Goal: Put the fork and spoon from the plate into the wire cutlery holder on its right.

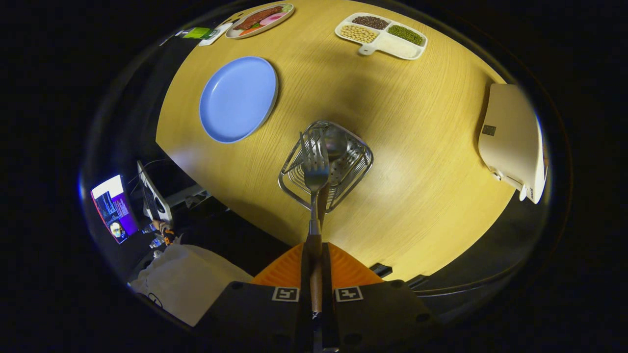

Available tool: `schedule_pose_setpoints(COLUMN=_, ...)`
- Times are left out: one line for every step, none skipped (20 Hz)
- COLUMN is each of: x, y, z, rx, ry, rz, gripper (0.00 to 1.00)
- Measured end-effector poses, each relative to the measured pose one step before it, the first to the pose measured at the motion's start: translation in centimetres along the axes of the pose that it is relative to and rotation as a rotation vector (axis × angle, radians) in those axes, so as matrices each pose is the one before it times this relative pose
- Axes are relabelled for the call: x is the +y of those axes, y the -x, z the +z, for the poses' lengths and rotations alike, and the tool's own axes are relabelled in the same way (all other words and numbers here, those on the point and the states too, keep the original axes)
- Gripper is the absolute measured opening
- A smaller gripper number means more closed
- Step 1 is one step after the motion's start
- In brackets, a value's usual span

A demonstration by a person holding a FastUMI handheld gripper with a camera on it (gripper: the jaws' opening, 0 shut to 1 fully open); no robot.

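My gripper [314, 255] is shut on the wooden handle of a fork [315, 169], whose metal tines point ahead over the wire cutlery holder [355, 169]. The holder stands on the round wooden table [417, 127], just beyond my fingertips. A spoon [335, 142] stands inside the holder, its bowl up, right of the fork's tines. The blue plate [238, 98] lies bare to the left of the holder and farther off. Whether the fork's tines touch the holder's rim I cannot tell.
A divided white dish [381, 35] with beans and grains sits at the table's far side. An oval plate of food [260, 19] lies far left. A cream-coloured box [512, 139] rests at the table's right edge. Below the table's near-left edge are a screen [114, 208] and a white bag [184, 282].
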State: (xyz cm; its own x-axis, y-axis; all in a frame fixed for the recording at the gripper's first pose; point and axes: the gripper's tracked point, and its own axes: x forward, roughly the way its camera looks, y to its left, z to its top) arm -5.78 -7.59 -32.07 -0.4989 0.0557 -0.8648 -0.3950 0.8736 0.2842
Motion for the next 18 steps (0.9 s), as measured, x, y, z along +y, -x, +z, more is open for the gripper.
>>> schedule_pose_setpoints(x=-0.162, y=-0.003, z=0.061, rx=-0.00654, ry=-0.00260, rz=-0.00252, gripper=0.14)
schedule_pose_setpoints(x=-0.316, y=-0.005, z=0.234, rx=-0.01196, ry=-0.01278, rz=-0.00467, gripper=0.14)
schedule_pose_setpoints(x=-0.248, y=0.142, z=0.110, rx=-0.00651, ry=-0.01533, rz=-0.00039, gripper=0.12)
schedule_pose_setpoints(x=-0.117, y=-0.075, z=0.057, rx=-0.00875, ry=-0.01261, rz=0.00489, gripper=0.10)
schedule_pose_setpoints(x=0.003, y=-0.054, z=0.168, rx=-0.01297, ry=-0.01751, rz=0.01074, gripper=0.10)
schedule_pose_setpoints(x=0.180, y=-0.081, z=0.326, rx=-0.01879, ry=-0.02169, rz=0.01828, gripper=0.10)
schedule_pose_setpoints(x=0.301, y=-0.248, z=0.640, rx=-0.03107, ry=-0.02046, rz=0.01889, gripper=0.10)
schedule_pose_setpoints(x=0.187, y=-0.243, z=-0.099, rx=0.00068, ry=-0.01677, rz=0.00996, gripper=0.10)
schedule_pose_setpoints(x=0.167, y=0.038, z=-0.347, rx=0.01246, ry=-0.00244, rz=0.00849, gripper=0.10)
schedule_pose_setpoints(x=0.088, y=0.113, z=-0.012, rx=-0.00650, ry=0.00459, rz=0.00326, gripper=0.10)
schedule_pose_setpoints(x=0.041, y=0.353, z=-0.027, rx=-0.00857, ry=0.00924, rz=0.00012, gripper=0.10)
schedule_pose_setpoints(x=0.030, y=0.517, z=0.020, rx=-0.01630, ry=0.00623, rz=0.00301, gripper=0.10)
schedule_pose_setpoints(x=0.171, y=0.516, z=0.131, rx=-0.02025, ry=0.00115, rz=0.00457, gripper=0.10)
schedule_pose_setpoints(x=0.214, y=0.684, z=0.231, rx=-0.02699, ry=-0.00135, rz=0.00909, gripper=0.14)
schedule_pose_setpoints(x=0.521, y=0.666, z=0.400, rx=-0.03345, ry=0.00004, rz=0.01611, gripper=0.24)
schedule_pose_setpoints(x=0.533, y=0.564, z=0.498, rx=-0.03968, ry=0.00624, rz=0.01385, gripper=0.37)
schedule_pose_setpoints(x=0.672, y=0.720, z=0.631, rx=-0.04749, ry=0.00794, rz=0.01777, gripper=0.57)
schedule_pose_setpoints(x=0.824, y=0.548, z=0.532, rx=-0.05285, ry=0.00539, rz=0.02657, gripper=0.59)
